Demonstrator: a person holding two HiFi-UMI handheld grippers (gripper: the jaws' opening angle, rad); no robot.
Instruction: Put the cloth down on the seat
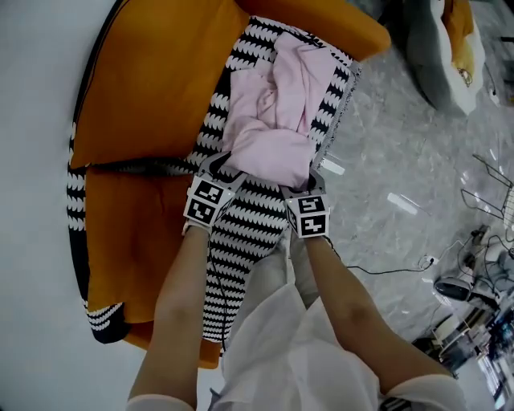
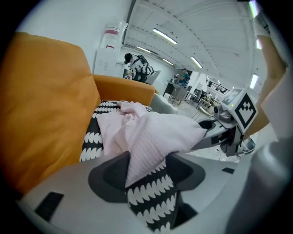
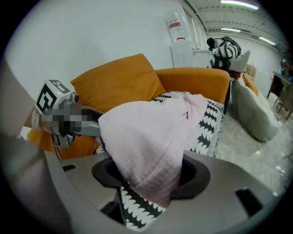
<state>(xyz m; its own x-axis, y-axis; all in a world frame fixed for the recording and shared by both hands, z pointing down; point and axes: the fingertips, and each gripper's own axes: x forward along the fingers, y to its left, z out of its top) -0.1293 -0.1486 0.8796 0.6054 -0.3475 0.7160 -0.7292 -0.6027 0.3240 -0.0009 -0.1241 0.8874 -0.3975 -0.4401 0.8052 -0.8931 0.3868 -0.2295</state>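
Pink cloth (image 1: 273, 104) lies bunched on seat (image 1: 245, 229), far end by orange armrest (image 1: 321, 24). L gripper (image 1: 225, 168) & R gripper (image 1: 309, 178) at cloth's near edge: jaws wide apart, cloth corners loose between, unpinched.

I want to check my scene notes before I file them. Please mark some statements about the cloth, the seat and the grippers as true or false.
1. The pink cloth lies on the black-and-white seat cover. True.
2. The sofa cushions are green. False: they are orange.
3. Cloth sits between the jaws of both the left gripper and the right gripper. True.
4. The cloth lies folded flat. False: it is bunched and crumpled.
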